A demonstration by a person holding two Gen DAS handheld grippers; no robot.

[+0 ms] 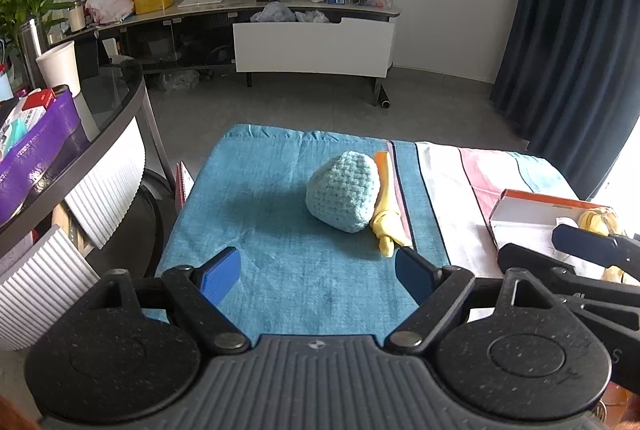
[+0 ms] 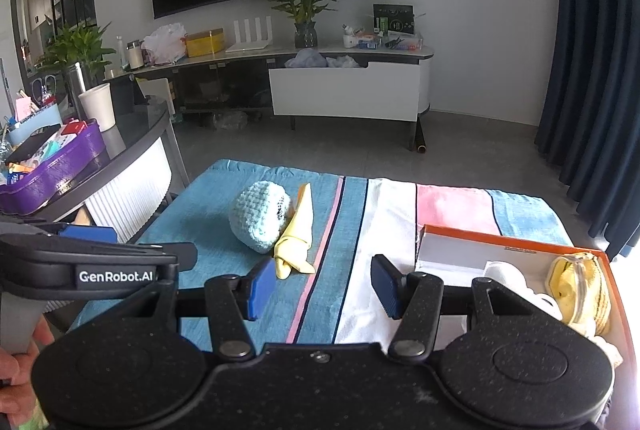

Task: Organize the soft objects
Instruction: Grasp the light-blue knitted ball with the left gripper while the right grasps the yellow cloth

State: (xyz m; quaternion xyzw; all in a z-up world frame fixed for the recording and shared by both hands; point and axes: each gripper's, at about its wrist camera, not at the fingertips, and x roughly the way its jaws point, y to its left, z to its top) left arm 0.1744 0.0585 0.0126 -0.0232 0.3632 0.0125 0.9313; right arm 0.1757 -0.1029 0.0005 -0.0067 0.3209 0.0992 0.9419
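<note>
A light blue crocheted lump [image 1: 343, 192] [image 2: 260, 215] lies on the teal part of a striped towel [image 1: 280, 262] [image 2: 224, 250]. A yellow knotted cloth [image 1: 386, 214] [image 2: 296, 238] lies right against it. My left gripper [image 1: 318, 276] stands open above the towel, short of both things, with nothing between its blue pads. My right gripper [image 2: 320, 284] is open too and holds nothing; it hovers over the towel's stripes. An orange-rimmed box [image 2: 520, 262] [image 1: 536, 214] at the right holds a yellow soft toy [image 2: 580, 286] and white soft things [image 2: 508, 276].
A glass table [image 1: 116, 98] with a purple tray [image 1: 36, 154] [image 2: 52, 170] and a white cup [image 1: 60, 66] stands at the left, white ribbed chairs [image 1: 108, 182] beside it. Grey floor, a TV cabinet [image 1: 312, 46] and a dark curtain [image 1: 580, 30] lie beyond the towel.
</note>
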